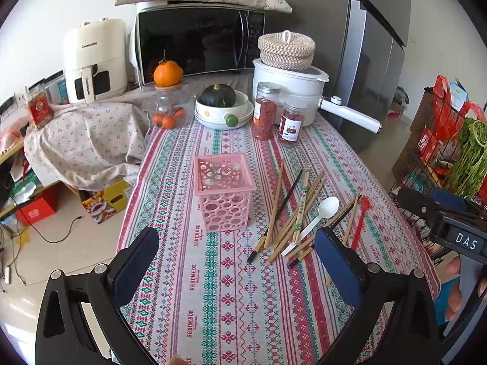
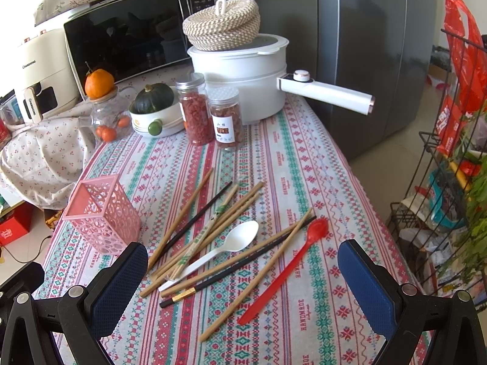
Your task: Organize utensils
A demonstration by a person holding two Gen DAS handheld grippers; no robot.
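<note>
Right wrist view: both my tongs (image 2: 242,270) (image 1: 236,249) gape empty; chopsticks (image 2: 201,228) lie mid-frame, jars (image 2: 210,112) behind, pink basket (image 2: 102,214) left.

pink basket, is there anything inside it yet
No, the pink basket stands empty, and the chopsticks and spoons lie beside it on the tablecloth.

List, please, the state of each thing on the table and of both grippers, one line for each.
left gripper: jaws open, holding nothing.
right gripper: jaws open, holding nothing.
pink basket: upright, empty.
chopsticks: loose, criss-crossed flat on the cloth.
white spoon: lying across the chopsticks.
red spoon: flat, beside the pile.
two jars: upright, lids on.
white pot: lid on, woven basket on top.
microwave: door shut.
</note>
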